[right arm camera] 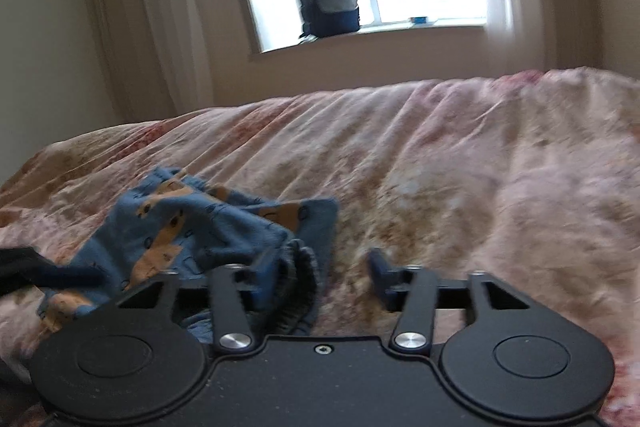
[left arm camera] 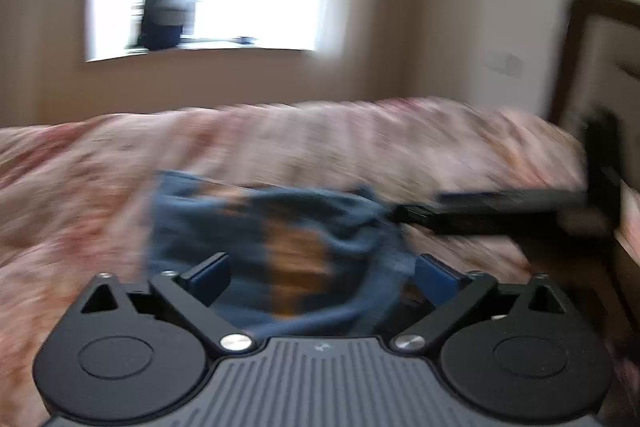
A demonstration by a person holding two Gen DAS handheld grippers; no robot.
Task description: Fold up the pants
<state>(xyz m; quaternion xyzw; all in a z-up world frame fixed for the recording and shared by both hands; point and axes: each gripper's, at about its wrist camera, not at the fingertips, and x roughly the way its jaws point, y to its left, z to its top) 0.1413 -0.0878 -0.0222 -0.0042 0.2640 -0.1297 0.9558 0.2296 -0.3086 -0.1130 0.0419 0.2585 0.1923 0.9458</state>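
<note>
**Pants bunched on the bed, both grippers spread**

The blue patterned pants (right arm camera: 208,223) lie crumpled on the floral bedspread (right arm camera: 460,167). The left gripper (left arm camera: 320,277) gapes wide over them, seemingly holding nothing through the blur. The right gripper (right arm camera: 320,277) is open at the waistband.

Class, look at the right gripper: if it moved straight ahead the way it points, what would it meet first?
Probably the pants: their bunched edge lies by the left jaw of the open right gripper. Just beyond is the bedspread. Depth is uncertain.
</note>
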